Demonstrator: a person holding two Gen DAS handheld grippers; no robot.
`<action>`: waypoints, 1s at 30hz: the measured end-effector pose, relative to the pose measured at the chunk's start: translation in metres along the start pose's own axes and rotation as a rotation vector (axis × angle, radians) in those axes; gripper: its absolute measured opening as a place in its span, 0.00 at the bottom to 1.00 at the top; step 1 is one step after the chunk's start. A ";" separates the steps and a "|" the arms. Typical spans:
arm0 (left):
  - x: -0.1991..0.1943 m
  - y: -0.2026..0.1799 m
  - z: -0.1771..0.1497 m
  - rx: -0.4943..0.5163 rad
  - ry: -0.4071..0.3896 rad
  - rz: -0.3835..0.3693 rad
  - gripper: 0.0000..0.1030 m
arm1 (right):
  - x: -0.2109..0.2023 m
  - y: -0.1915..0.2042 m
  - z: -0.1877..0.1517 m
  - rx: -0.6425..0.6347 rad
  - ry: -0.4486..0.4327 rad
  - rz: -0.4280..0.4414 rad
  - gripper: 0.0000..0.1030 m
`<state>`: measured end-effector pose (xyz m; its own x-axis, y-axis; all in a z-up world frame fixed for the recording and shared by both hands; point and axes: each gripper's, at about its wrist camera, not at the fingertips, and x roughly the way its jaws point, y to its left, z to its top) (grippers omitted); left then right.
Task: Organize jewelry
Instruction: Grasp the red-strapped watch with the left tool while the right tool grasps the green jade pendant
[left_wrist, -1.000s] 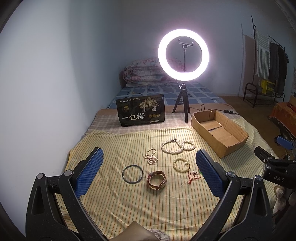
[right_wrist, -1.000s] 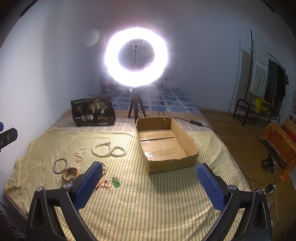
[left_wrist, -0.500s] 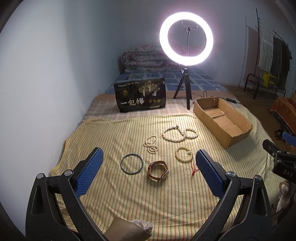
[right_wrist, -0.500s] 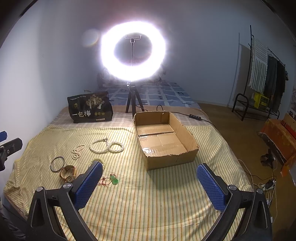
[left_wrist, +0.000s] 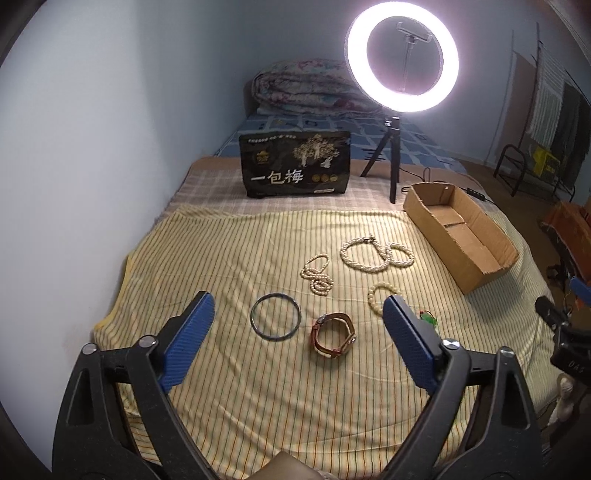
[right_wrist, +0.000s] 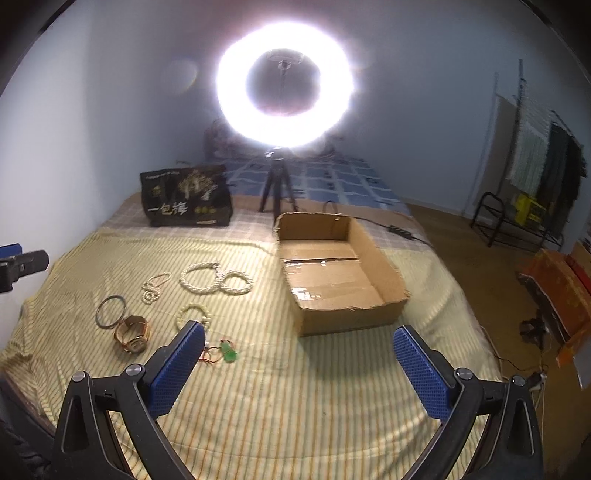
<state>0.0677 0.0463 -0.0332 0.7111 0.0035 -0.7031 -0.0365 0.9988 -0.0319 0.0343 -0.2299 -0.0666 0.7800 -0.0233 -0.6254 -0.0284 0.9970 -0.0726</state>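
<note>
Evidently nothing was sorted yet: the box (right_wrist: 340, 273) stood empty, while the bangle (left_wrist: 275, 315), watch (left_wrist: 333, 339), pearls (left_wrist: 375, 253) and beads (left_wrist: 380, 297) lay on the bed (left_wrist: 221, 258). Left gripper (left_wrist: 297, 345) and right gripper (right_wrist: 299, 363) hovered, jaws apart, holding nothing.

Bedspread (left_wrist: 229, 266): yellow, thin dark stripes. Cardboard box (right_wrist: 373, 269): plain brown. Pearl strands (left_wrist: 364, 254): cream white. Bangle (left_wrist: 275, 315): dark grey-green. Watch strap (left_wrist: 332, 334): reddish brown. Pendant (right_wrist: 229, 350): green, red cord. Bag (left_wrist: 295, 164) at 12 o'clock: black, gold tree print.
</note>
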 end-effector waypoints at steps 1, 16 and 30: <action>0.004 0.003 0.001 -0.011 0.017 -0.002 0.78 | 0.008 0.002 0.004 -0.013 0.009 0.010 0.99; 0.103 0.019 -0.023 -0.183 0.398 -0.185 0.42 | 0.122 0.015 -0.002 0.071 0.369 0.384 0.58; 0.156 0.017 -0.046 -0.256 0.543 -0.212 0.34 | 0.173 0.036 -0.023 -0.026 0.491 0.403 0.35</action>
<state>0.1460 0.0612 -0.1758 0.2667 -0.2852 -0.9206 -0.1486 0.9316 -0.3317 0.1538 -0.1999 -0.1952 0.3270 0.3162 -0.8906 -0.2796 0.9325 0.2284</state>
